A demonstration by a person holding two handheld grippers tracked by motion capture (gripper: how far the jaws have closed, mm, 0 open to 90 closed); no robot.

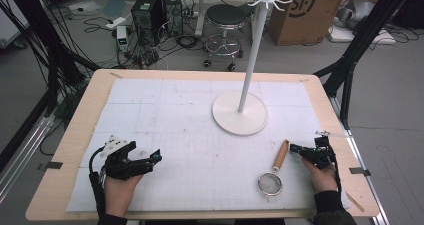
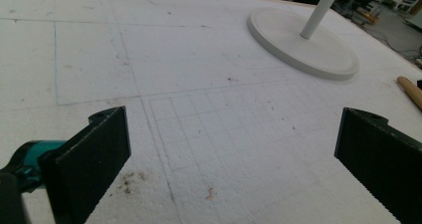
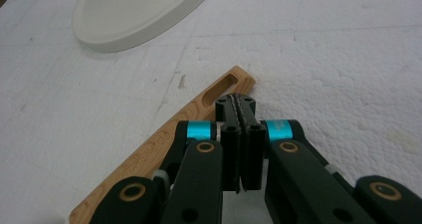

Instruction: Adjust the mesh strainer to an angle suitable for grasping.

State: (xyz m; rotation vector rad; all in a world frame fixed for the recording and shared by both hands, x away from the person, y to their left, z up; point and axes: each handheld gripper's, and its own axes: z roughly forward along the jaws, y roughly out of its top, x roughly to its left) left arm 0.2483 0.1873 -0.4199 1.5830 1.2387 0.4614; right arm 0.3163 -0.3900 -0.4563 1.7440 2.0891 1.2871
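Note:
A small strainer lies on the white foam mat (image 1: pixel 200 135), its wire mesh bowl (image 1: pixel 270 183) toward me and its wooden handle (image 1: pixel 281 155) pointing away. My right gripper (image 1: pixel 293 148) sits at the far end of that handle, jaws pressed together. In the right gripper view the right gripper (image 3: pixel 235 104) is shut with nothing between the pads, its tips just over the slotted end of the handle (image 3: pixel 209 97). My left gripper (image 1: pixel 146 152) rests at the near left of the mat, open and empty. In its own view the left gripper (image 2: pixel 234 134) stands wide over bare foam.
A white stand rises from a round base (image 1: pixel 240 112) at the middle right of the mat, its pole (image 1: pixel 255 45) topped with hooks. The base (image 2: pixel 303 45) lies ahead of the left gripper and the base (image 3: pixel 134 10) beyond the right. Wooden table edge (image 1: pixel 65 150) frames the mat.

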